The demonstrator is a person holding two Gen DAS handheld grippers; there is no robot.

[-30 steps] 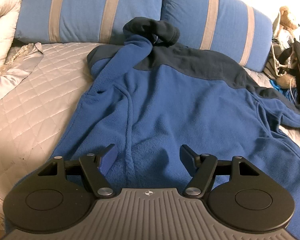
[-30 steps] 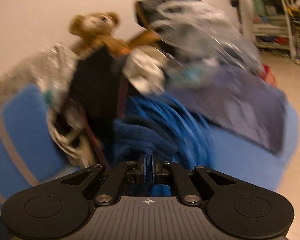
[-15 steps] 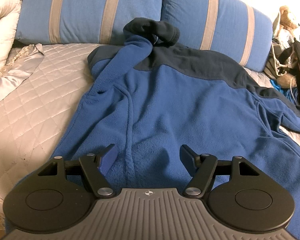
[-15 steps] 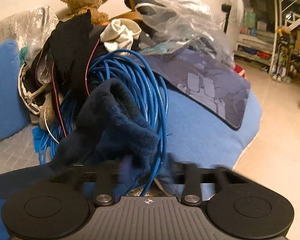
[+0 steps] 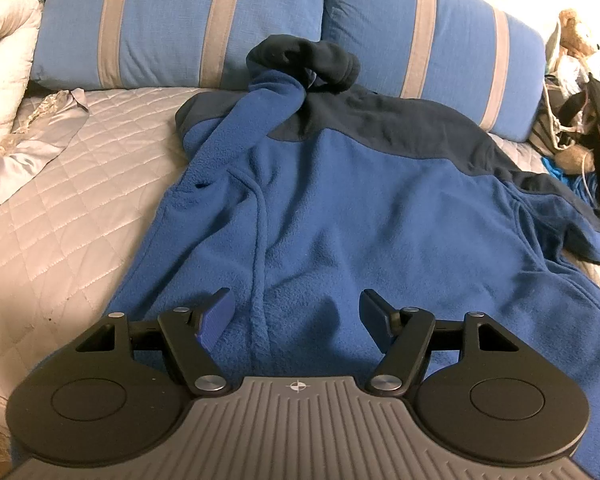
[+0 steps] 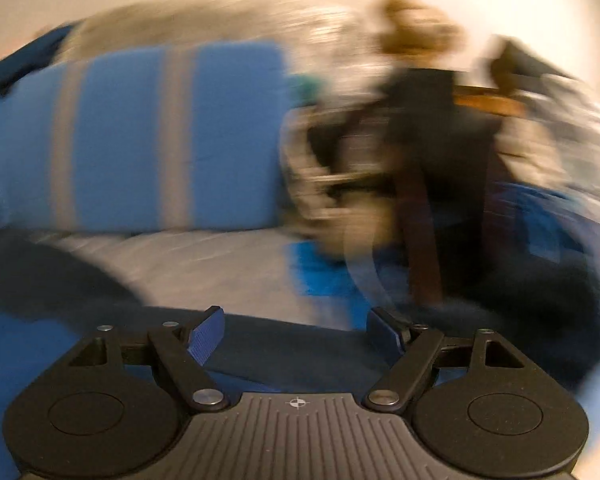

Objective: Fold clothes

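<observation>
Left wrist view sits low over the blue fleece jacket, facing up the bed toward two striped pillows. Right wrist view, motion-blurred, looks low across the bed's right side toward the clutter pile. Both catch a striped pillow and the teddy bear.

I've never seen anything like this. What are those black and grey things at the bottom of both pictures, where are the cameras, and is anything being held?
There is no robot here. A person holds a hand tool in each hand, each with two jaws tipped with blue pads, and a wide-angle camera sits on each tool looking forward along the jaws.

The sharp picture comes from the left gripper. It hovers over a blue fleece jacket spread on a quilted bed cover, with two striped pillows behind and a clutter pile at the right edge.

The blurred picture comes from the right gripper, which is moving fast; a pillow and clutter show only as smears.

Both tools have their jaws apart, and neither holds anything.
</observation>
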